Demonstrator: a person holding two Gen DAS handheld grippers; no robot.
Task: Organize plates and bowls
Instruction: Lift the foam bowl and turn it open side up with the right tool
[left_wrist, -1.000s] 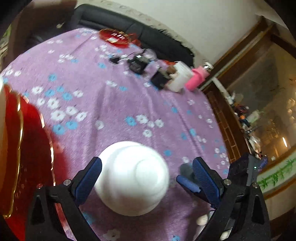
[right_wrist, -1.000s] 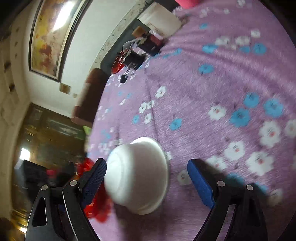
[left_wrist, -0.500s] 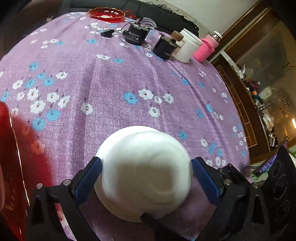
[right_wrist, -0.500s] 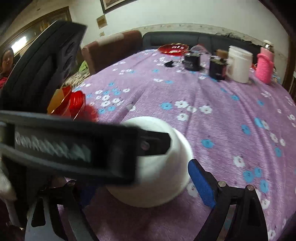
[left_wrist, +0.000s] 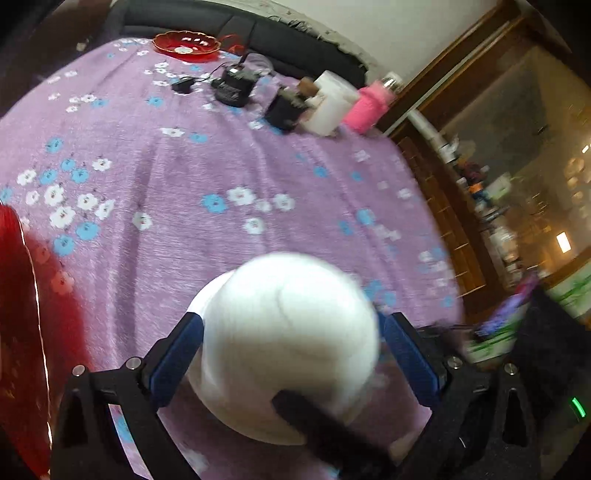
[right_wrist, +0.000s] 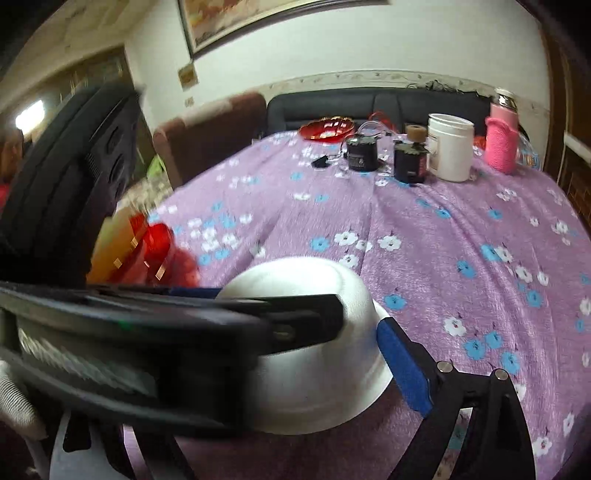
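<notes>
Low centre of the left wrist view: upturned white bowl (left_wrist: 288, 343) sitting between the left gripper (left_wrist: 291, 354) jaws, blue pads hugging both sides, apparently gripping, though blur hides contact. Right gripper (right_wrist: 295, 354) jaws spread wide around the same bowl, left one hidden. Red plate (left_wrist: 22, 332) at the left edge. Purple floral table (left_wrist: 221, 166) beyond. Upper frame: black devices (left_wrist: 232, 88), white jar (left_wrist: 332, 103), pink bottle (left_wrist: 369, 107), red dish (left_wrist: 186, 44).
</notes>
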